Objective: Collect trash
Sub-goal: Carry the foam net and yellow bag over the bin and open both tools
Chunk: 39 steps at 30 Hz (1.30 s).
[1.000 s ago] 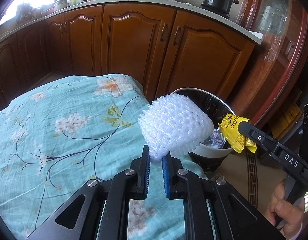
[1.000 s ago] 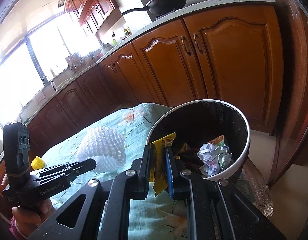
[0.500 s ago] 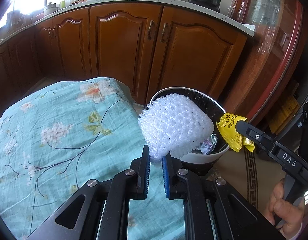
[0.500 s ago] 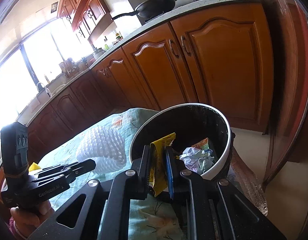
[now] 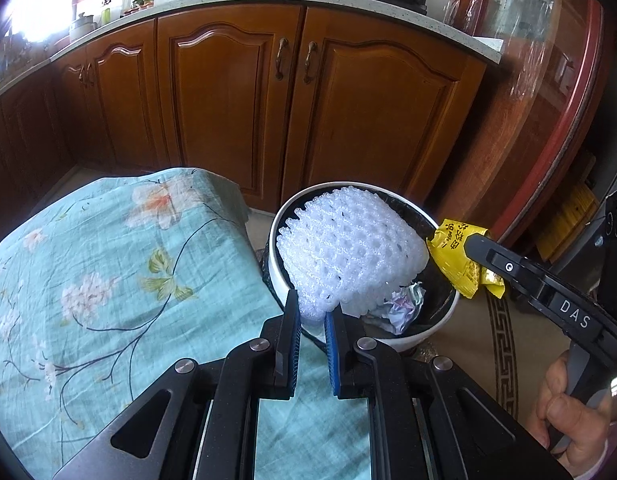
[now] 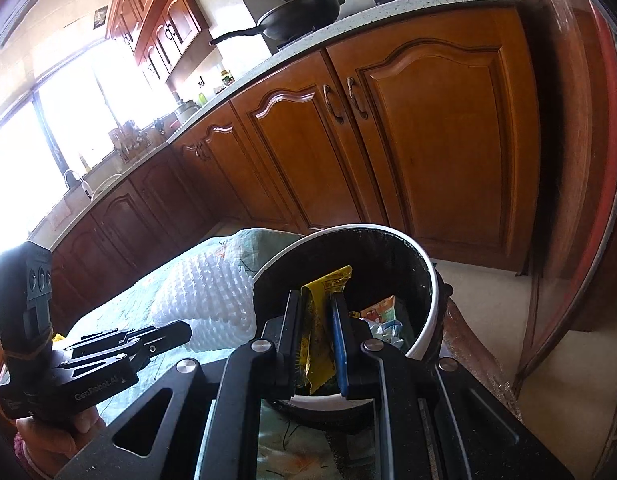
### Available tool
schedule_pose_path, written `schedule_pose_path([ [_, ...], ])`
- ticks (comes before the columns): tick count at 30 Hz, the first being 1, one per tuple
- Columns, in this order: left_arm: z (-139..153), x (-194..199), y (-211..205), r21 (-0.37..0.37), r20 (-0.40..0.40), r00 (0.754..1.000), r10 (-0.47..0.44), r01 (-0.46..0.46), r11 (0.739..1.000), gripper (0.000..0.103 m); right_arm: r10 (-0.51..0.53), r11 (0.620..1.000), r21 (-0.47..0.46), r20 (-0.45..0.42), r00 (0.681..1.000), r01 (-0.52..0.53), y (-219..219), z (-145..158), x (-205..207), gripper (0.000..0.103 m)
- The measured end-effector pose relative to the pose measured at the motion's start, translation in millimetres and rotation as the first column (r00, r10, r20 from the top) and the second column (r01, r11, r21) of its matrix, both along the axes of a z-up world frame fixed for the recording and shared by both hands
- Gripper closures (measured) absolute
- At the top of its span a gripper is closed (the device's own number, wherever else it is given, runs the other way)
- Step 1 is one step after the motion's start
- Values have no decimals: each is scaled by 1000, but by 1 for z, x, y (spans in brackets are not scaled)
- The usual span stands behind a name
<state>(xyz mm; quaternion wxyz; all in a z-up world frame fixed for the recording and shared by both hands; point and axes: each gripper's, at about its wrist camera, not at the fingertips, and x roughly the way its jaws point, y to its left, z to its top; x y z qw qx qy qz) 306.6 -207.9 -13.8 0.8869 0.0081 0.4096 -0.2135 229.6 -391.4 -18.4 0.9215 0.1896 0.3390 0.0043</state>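
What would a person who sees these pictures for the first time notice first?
First comes the white foam net, pinched at its lower edge by the left tongs and held over the near rim of the white bin. Next is the yellow wrapper, clamped in the right tongs above the bin's black-lined opening, where crumpled paper already lies. The bin stands beside the table's flowered cloth, in front of brown cupboards.

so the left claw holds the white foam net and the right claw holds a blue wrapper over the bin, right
Not quite: the wrapper in the right claw is yellow, as the right wrist view shows. The left claw does hold the white foam net, both at the bin.
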Motion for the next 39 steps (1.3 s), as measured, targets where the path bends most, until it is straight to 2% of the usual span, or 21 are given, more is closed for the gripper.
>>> schedule_pose_path([
  [26, -23, 41, -42, 55, -64, 997, -35, 39, 998, 92, -4, 1000, 6, -85, 996, 5, -17, -28, 43, 87],
  [28, -23, 43, -43, 55, -67, 997, -38, 41, 998, 92, -2, 1000, 2, -91, 996, 2, -17, -28, 44, 84],
  [30, -23, 44, -45, 53, -69, 997, -44, 48, 997, 86, -1, 1000, 4, -96, 995, 2, -17, -29, 46, 74],
  [32, -23, 44, -46, 63, -64, 997, -37, 41, 997, 75, -4, 1000, 11, -96, 995, 5, -19, -29, 46, 65],
  [35, -22, 40, -44, 59, -51, 998, -28, 31, 998, 62, -13, 1000, 11, -95, 995, 14, -19, -28, 43, 62],
  [37, -22, 37, -39, 44, -52, 998, -22, 24, 999, 57, -13, 1000, 7, -90, 996, 14, -18, -27, 40, 56],
  [39, -23, 33, -32, 34, -50, 999, -14, 15, 999, 55, -18, 1000, 8, -85, 996, 19, -17, -26, 36, 44],
])
